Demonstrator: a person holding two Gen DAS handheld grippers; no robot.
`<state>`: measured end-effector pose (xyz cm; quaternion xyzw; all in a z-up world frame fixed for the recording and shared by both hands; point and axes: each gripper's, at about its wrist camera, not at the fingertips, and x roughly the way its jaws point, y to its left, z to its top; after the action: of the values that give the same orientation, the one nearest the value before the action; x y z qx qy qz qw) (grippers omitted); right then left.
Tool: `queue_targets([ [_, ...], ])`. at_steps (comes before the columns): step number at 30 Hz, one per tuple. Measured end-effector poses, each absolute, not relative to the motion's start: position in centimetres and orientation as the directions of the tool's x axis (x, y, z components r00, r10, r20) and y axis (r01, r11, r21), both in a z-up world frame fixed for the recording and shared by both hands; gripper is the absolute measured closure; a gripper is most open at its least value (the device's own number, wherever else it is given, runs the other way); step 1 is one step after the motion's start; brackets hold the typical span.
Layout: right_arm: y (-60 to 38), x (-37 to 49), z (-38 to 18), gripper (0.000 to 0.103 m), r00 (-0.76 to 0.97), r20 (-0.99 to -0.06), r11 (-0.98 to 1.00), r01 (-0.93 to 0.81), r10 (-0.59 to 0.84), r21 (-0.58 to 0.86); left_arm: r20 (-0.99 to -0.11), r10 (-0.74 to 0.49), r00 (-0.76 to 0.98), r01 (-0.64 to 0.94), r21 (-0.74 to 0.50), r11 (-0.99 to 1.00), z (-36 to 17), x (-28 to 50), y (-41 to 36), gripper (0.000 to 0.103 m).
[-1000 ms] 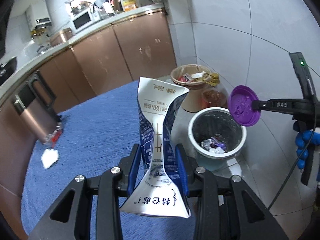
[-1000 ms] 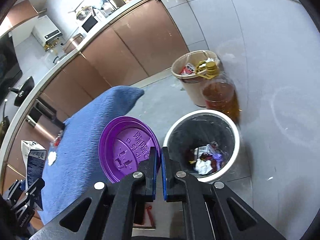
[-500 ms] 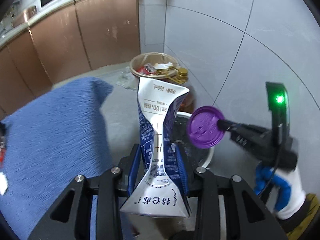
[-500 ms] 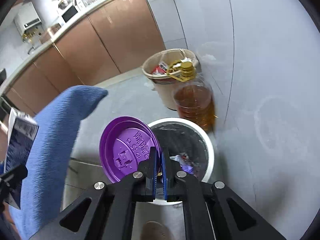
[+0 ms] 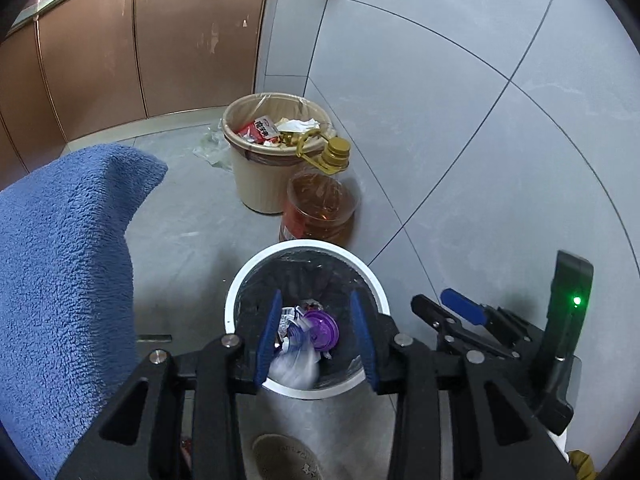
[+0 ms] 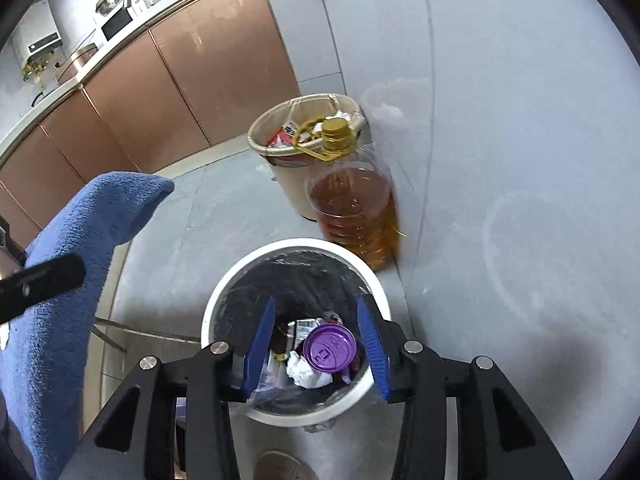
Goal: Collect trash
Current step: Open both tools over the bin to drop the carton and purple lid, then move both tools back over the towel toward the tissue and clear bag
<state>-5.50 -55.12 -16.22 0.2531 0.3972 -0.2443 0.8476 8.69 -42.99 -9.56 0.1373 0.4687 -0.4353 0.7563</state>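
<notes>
A white-rimmed bin with a black liner (image 5: 240, 292) (image 6: 224, 280) stands on the floor below both grippers. The purple lid (image 5: 321, 327) (image 6: 329, 347) lies inside on the trash. A blurred white and blue carton (image 5: 294, 364) lies or falls inside the bin in the left wrist view. My left gripper (image 5: 316, 338) is open and empty above the bin. My right gripper (image 6: 316, 350) is open and empty above the bin; it also shows in the left wrist view (image 5: 452, 312).
A beige bin full of trash (image 5: 276, 168) (image 6: 296, 168) stands behind, by the tiled wall. An oil bottle with a gold cap (image 5: 320, 208) (image 6: 354, 208) stands between the bins. A blue towel-covered surface (image 5: 60, 280) (image 6: 60, 280) lies left. Brown cabinets run along the back.
Both grippers moved over the white bin and opened. The carton left my left gripper and the purple lid left my right gripper; both are now in the bin.
</notes>
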Motion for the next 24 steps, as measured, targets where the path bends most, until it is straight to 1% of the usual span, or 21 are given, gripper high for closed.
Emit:
queue_targets([
  [8,-54.4,-6.5,-15.1,0.059,0.587,-0.783,0.745,0.612,-0.204,0.266,-0.815,-0.534,0.227,0.787,-0.170,0.593,-8.1,7.4,-41.2,0.068],
  [10,-53.9,-6.6,-14.5,0.054,0.595,-0.776,0.750,0.606,-0.208,0.263,-0.806,-0.537,0.249,0.780,-0.162,0.605,-7.3,7.2,-40.1,0.067],
  [13,-52.6,-7.0,-13.0,0.050,0.617,-0.758,0.761,0.591,-0.212,0.269,-0.788,-0.539,0.297,0.764,-0.143,0.630,-5.9,6.5,-38.1,0.060],
  [19,-49.5,-7.8,-10.0,0.044,0.653,-0.723,0.790,0.558,-0.227,0.255,-0.736,-0.523,0.431,0.728,-0.060,0.683,-3.2,3.4,-32.8,0.060],
  [24,-46.5,-8.4,-7.6,0.038,0.684,-0.693,0.819,0.520,-0.229,0.242,-0.695,-0.487,0.529,0.679,0.003,0.734,-2.1,0.9,-28.4,0.060],
])
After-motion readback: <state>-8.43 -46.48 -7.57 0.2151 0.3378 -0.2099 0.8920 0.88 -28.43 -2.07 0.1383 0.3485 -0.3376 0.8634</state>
